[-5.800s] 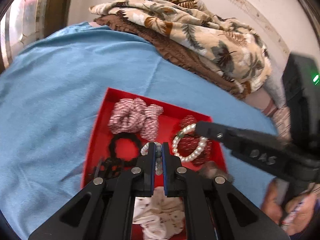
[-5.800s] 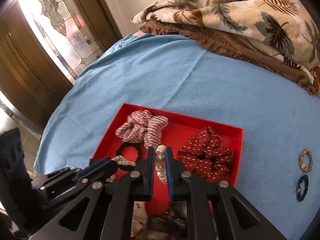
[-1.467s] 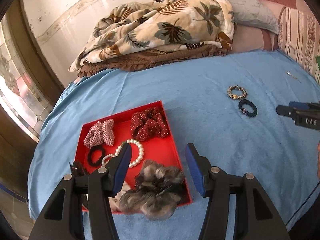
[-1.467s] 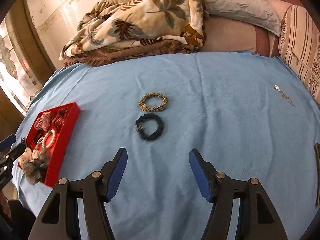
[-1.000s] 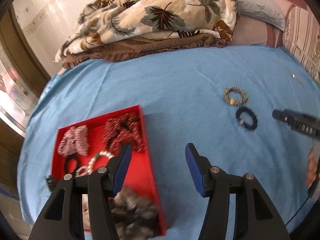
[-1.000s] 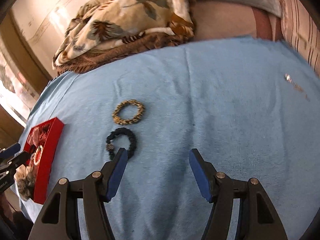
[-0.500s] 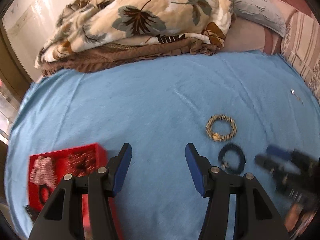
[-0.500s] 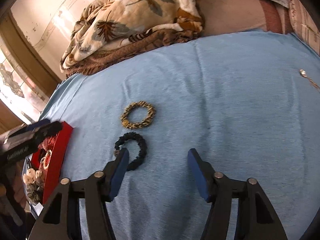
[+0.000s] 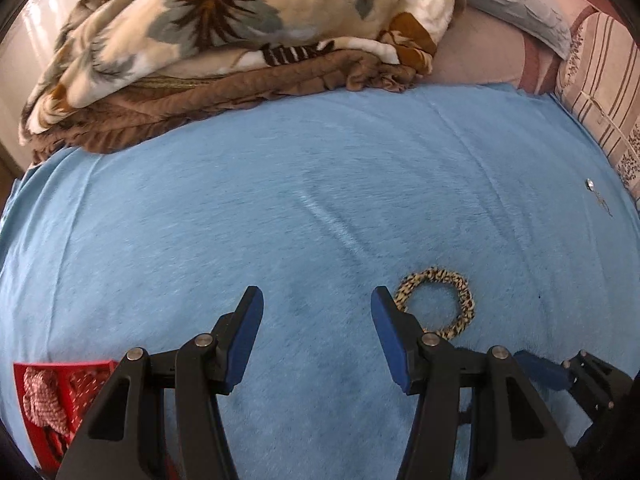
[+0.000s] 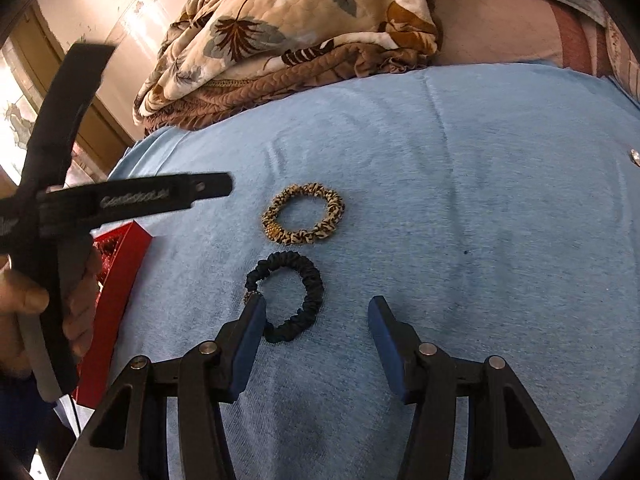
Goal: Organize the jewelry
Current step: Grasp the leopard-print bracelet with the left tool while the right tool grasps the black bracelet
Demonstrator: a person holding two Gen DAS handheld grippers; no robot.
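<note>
While both grippers stand half-wide, empty: right gripper (image 10: 316,320), jaws closing, nearest black scrunchie (image 10: 294,292); leopard scrunchie (image 10: 304,213) just beyond, right of left gripper (image 9: 316,312).

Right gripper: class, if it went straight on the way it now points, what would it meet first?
Probably the blue bed cover. The right gripper points steeply down with nothing between its closing jaws; the dark scrunchie lies by its left finger, slightly off that line, though depth is unclear.

A blue sheet (image 9: 320,208) covers a bed. Folded leaf-print blankets (image 9: 224,28) lie against a pale wall (image 10: 120,32). Pillows (image 9: 516,0) sit right.
</note>
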